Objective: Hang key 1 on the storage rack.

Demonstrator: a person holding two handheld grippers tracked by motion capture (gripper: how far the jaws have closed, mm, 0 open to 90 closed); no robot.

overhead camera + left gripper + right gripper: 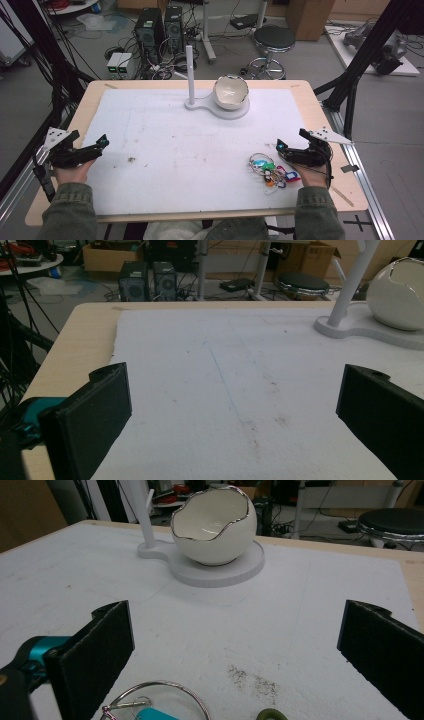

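A white egg-shaped bowl (230,92) with a silver jagged rim sits on a white stand (227,110) that also bears an upright white post (190,75), at the table's far middle. A bunch of coloured key tags on metal rings (270,170) lies near the front right. My right gripper (292,141) hovers just right of the bunch, jaws wide apart and empty; its own view has the bowl (214,526) ahead and a ring (160,700) at the bottom. My left gripper (103,145) is held at the table's left edge, open and empty, facing bare mat (235,390).
A white mat (165,150) covers most of the wooden table (95,95). Beyond the far edge stand computer towers (157,30), a round stool (274,40), cables and boxes on the floor. Black frame bars (370,45) rise at the right.
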